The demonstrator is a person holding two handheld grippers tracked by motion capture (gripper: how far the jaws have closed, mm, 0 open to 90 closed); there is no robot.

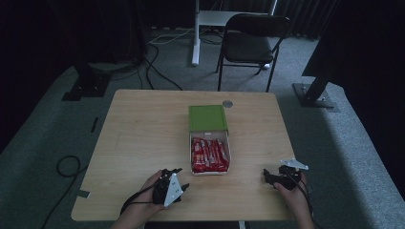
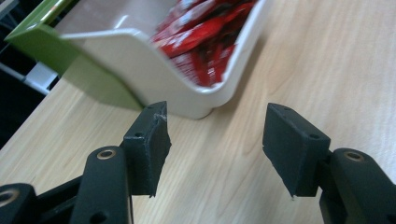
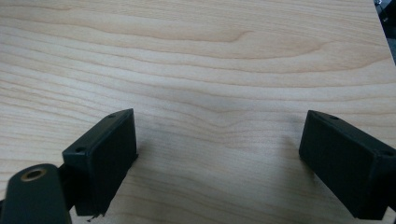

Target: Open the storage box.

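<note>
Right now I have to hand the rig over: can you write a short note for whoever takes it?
Left gripper: open, nothing between the jaws, low over the table just short of the near corner of the tray.
Right gripper: open, empty, over bare wood to the right of the tray.
Things: white tray drawn out toward the person from the green box, mid-table. It is full of red packets.
Done: tray stands open.
Left: no packet is gripped or lying outside the tray. Handling the packets or the tray is likely next, probably with the left gripper, which is nearest.
</note>
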